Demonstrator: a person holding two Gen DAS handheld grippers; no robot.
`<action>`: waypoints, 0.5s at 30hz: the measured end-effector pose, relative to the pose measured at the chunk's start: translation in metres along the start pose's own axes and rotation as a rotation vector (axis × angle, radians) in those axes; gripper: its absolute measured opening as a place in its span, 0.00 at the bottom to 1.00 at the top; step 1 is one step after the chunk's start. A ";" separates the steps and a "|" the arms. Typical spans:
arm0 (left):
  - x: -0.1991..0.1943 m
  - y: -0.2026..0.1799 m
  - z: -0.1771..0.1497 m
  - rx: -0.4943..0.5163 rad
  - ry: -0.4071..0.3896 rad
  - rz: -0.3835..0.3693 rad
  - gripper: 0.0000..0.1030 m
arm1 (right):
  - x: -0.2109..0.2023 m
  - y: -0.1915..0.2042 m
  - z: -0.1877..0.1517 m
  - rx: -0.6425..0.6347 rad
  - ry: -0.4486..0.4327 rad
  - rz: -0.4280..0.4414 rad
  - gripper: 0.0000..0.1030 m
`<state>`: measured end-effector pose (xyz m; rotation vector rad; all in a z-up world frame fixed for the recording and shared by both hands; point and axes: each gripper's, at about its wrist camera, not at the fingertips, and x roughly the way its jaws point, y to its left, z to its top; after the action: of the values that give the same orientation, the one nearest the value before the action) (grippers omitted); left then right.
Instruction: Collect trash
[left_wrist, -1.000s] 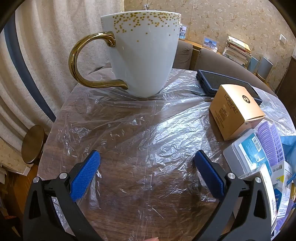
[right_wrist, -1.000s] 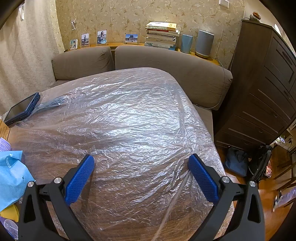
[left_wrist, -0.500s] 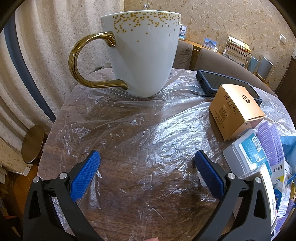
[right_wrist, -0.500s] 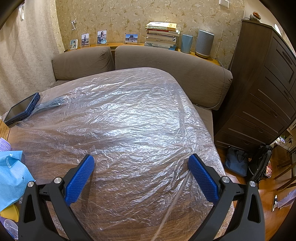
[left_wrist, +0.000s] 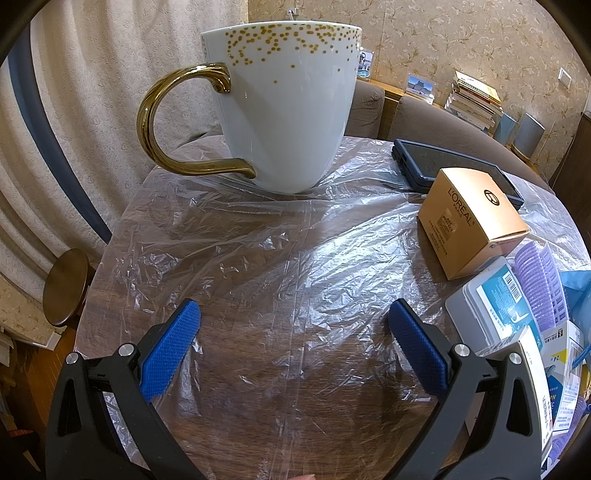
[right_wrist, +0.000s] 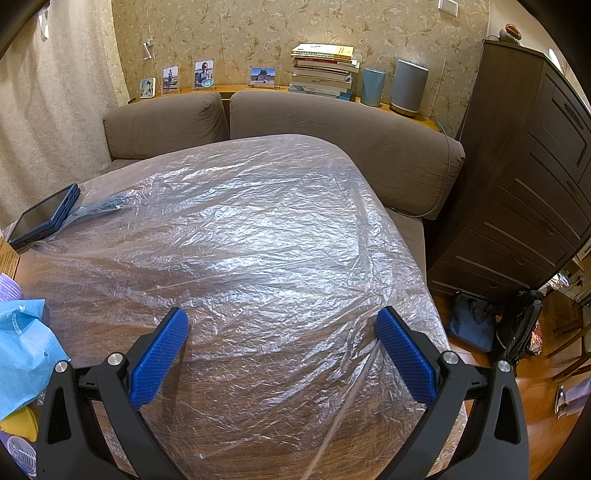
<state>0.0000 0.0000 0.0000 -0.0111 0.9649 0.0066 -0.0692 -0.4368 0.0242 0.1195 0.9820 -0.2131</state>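
a plastic sheet (left_wrist: 280, 258) covers the table (left_wrist: 295, 424). the mug (left_wrist: 284, 110) stands on it at the far edge, the tablet (left_wrist: 454, 166) to its right. the box (left_wrist: 469, 221) sits just before the tablet, with more packets (left_wrist: 495, 306) piled along the right edge. a sofa (right_wrist: 332, 125) stands behind the table.

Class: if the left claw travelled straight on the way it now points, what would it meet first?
Most likely the white mug with the gold handle, standing on the plastic sheet ahead of the open left claw; only bare sheet lies between.
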 end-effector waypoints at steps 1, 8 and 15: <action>0.000 0.000 0.000 0.000 0.000 0.000 0.99 | 0.000 0.000 0.000 0.000 0.000 0.000 0.97; 0.000 0.000 0.000 0.000 0.000 0.000 0.99 | 0.000 0.000 0.000 0.002 0.000 -0.002 0.96; 0.000 0.000 0.000 -0.006 0.000 0.004 0.99 | 0.000 0.000 -0.001 0.003 0.000 -0.002 0.96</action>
<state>-0.0003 -0.0003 -0.0002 -0.0148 0.9648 0.0128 -0.0700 -0.4368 0.0232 0.1216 0.9817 -0.2166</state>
